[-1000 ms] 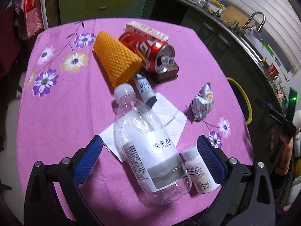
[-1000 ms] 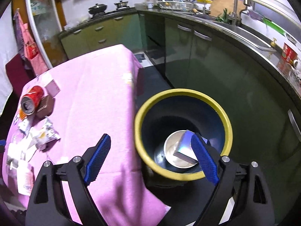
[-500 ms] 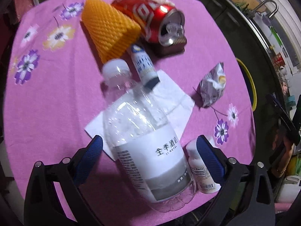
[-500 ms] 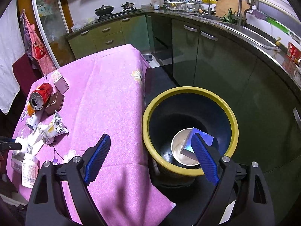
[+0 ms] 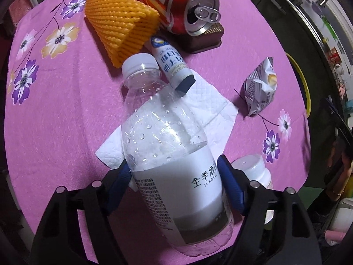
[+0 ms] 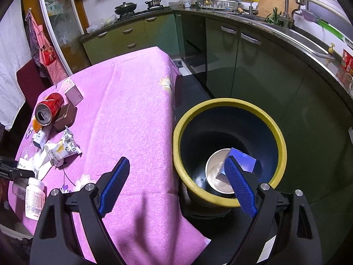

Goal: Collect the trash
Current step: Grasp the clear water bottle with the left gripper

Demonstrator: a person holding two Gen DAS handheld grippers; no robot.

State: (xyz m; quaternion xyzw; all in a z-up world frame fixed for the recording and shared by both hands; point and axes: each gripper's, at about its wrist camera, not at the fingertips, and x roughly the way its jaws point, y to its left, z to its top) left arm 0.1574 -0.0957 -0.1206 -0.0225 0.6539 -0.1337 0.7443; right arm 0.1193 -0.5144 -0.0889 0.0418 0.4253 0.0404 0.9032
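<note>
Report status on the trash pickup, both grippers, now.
Left gripper has just been closing, pads on the plastic bottle. Right gripper open, empty, by the bin. Pill bottle crowds the left gripper's right finger.

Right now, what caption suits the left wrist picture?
Left gripper, jaws just closing, clamps a clear plastic bottle lying on a white napkin.

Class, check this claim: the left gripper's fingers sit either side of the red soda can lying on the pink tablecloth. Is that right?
Not quite. In the left wrist view the left gripper has its fingers either side of the clear plastic bottle, having just been closing. The red soda can lies further off, untouched, on the pink tablecloth.
</note>
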